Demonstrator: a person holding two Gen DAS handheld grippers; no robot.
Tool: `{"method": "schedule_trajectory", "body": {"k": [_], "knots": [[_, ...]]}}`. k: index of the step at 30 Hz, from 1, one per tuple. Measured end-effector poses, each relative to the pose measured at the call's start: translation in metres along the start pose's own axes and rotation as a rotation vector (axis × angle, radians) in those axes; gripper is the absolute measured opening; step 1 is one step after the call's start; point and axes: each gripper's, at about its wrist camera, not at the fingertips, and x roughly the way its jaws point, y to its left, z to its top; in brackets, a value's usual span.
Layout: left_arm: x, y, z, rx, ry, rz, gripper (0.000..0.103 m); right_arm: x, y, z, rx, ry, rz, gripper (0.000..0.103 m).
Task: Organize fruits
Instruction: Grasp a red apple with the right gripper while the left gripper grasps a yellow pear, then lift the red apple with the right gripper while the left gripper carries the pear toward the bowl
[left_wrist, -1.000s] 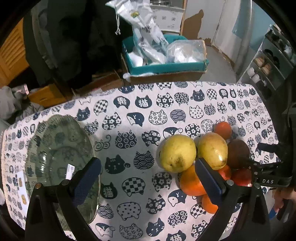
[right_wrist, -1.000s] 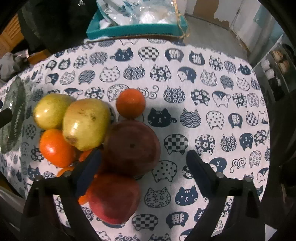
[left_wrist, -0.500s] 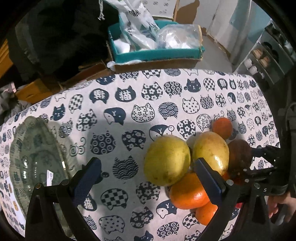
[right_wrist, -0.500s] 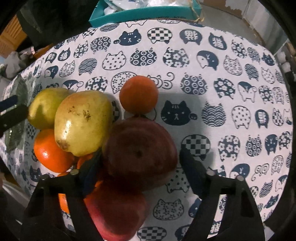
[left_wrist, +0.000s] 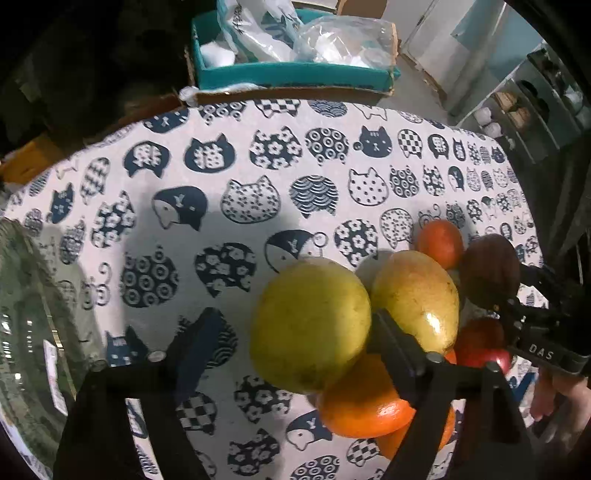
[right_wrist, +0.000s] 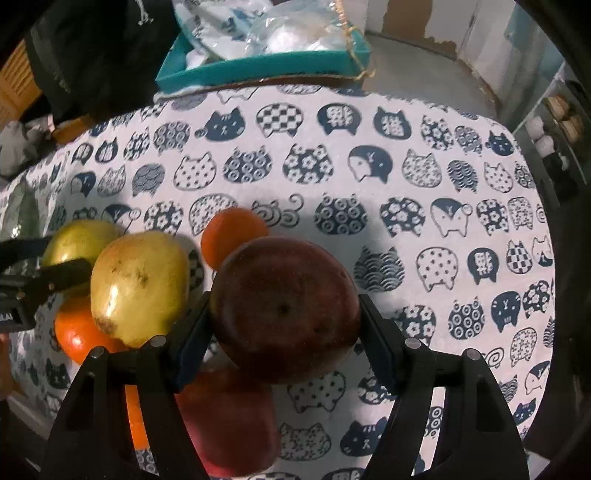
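Right hand-held gripper (right_wrist: 284, 325) was clamped on the dark red round apple (right_wrist: 284, 306), amid the fruit pile on the cat-print desk (right_wrist: 406, 177). Left hand-held gripper (left_wrist: 295, 332) jaws were closing around the yellow-green round fruit (left_wrist: 310, 325), left of the yellow pear (left_wrist: 417, 295); contact could not be told.

White tablecloth (left_wrist: 258, 177) printed all over with navy cat heads, each filled differently: checks, rings, blossoms, waves. On it, a yellow-green pear (left_wrist: 310, 326), and just right of that pear a second pear (left_wrist: 417, 295) yellow with a brownish blush. Below the first pear sits a bright orange (left_wrist: 364, 406); beyond the second pear a smaller orange mandarin (left_wrist: 439, 242). Dark maroon apple (right_wrist: 284, 308) right of the pears, a redder apple (right_wrist: 229, 417) beneath it. Far behind, a teal box (left_wrist: 295, 75). Left of the pear, a mottled green glass plate (left_wrist: 26, 314). Both grippers black.
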Motion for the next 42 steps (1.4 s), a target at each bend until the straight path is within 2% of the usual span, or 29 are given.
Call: {"method": "schedule_trajectory", "body": {"k": [3, 7, 10, 18, 28, 42], "knots": [[0.004, -0.001, 0.000, 0.001, 0.012, -0.026, 0.069, -0.002, -0.002, 0.005, 0.010, -0.027, -0.014, 0.074], [0.004, -0.005, -0.001, 0.019, 0.005, -0.016, 0.068, -0.004, -0.007, 0.003, 0.023, -0.041, -0.003, 0.074], [0.002, -0.007, -0.002, 0.022, -0.015, 0.019, 0.067, -0.007, -0.002, 0.003, 0.014, -0.066, -0.014, 0.074], [-0.027, -0.003, -0.003, 0.007, -0.128, 0.080, 0.067, -0.028, 0.005, 0.005, -0.004, -0.149, -0.045, 0.074], [-0.086, 0.003, -0.013, -0.010, -0.295, 0.145, 0.067, -0.060, 0.023, 0.007, -0.035, -0.254, -0.051, 0.074], [-0.141, 0.009, -0.033, -0.023, -0.414, 0.203, 0.067, -0.119, 0.045, 0.008, -0.053, -0.395, -0.046, 0.074]]}}
